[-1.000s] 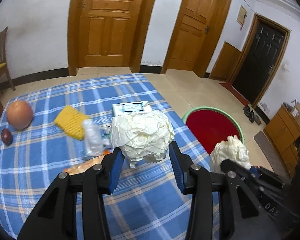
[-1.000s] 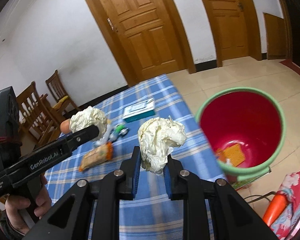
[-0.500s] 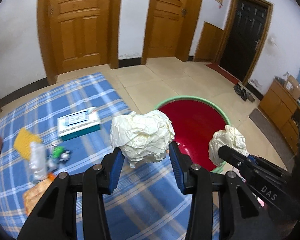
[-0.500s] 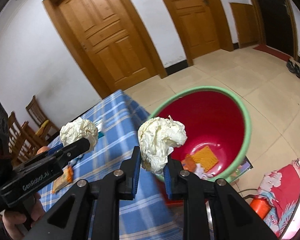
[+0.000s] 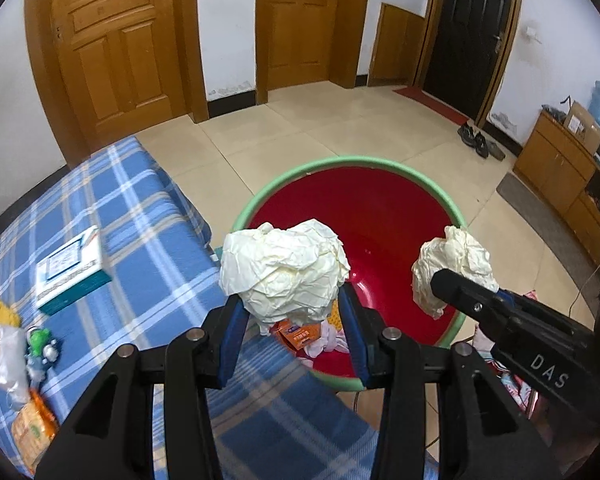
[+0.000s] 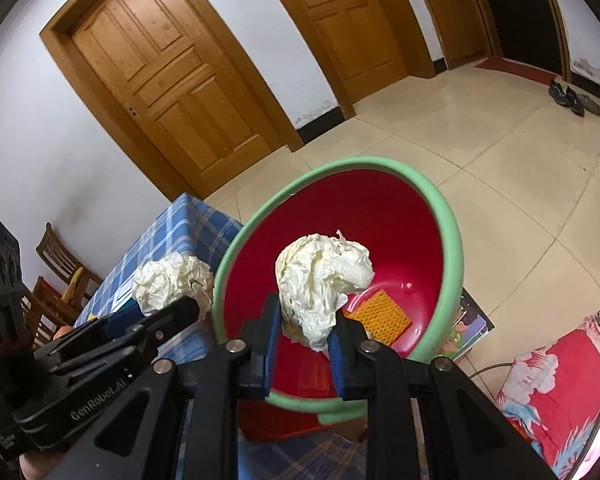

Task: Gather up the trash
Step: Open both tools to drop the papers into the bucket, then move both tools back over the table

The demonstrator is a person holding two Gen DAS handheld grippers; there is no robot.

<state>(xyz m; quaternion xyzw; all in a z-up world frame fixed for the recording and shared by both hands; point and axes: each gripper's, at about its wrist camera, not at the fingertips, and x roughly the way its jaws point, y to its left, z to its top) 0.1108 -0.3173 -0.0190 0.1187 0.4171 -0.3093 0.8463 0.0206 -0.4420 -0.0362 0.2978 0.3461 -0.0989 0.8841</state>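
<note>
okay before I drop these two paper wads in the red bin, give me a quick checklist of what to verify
1. Left tongs clamp the larger paper wad: ok.
2. Right tongs clamp the smaller paper wad: ok.
3. Smaller wad lined up over the red bin: ok.
4. Larger wad fully past the bin's near rim: cannot tell, it sits right at the edge by the blue checked table.
5. Room left in the bin: ok, only a few scraps at the bottom.
</note>
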